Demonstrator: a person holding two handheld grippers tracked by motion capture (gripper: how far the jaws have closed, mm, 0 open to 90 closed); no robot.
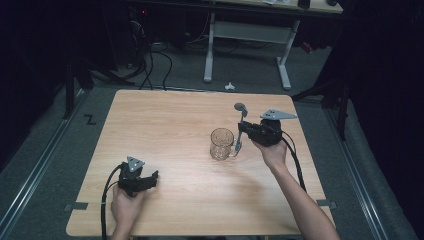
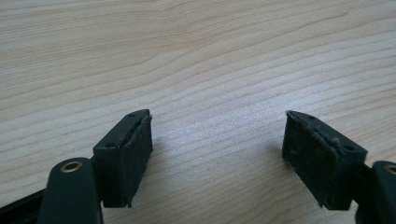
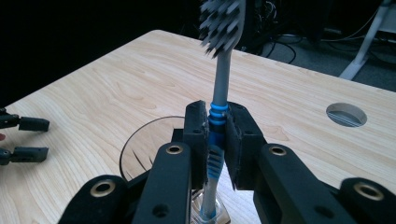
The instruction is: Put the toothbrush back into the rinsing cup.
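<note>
A grey toothbrush [image 1: 242, 119] with a blue grip stands nearly upright, bristle head up. My right gripper [image 1: 241, 131] is shut on its blue grip at mid-handle, right of centre on the wooden table [image 1: 175, 115]. In the right gripper view the pads [image 3: 198, 133] press the toothbrush [image 3: 223, 70] from both sides. Its lower end hangs just to the right of a clear glass mug [image 1: 222, 143], by the mug's handle. The mug's rim [image 3: 140, 135] lies just beyond my jaws. My left gripper [image 1: 154, 176] rests open at the front left, with only bare wood between the jaws [image 2: 217, 126].
A round cable hole [image 3: 346, 115] is cut in the tabletop towards a far corner. The left gripper's open fingers [image 3: 28, 137] show at the left edge of the right gripper view. Beyond the table stand a white-legged desk [image 1: 247, 35] and floor cables [image 1: 155, 60].
</note>
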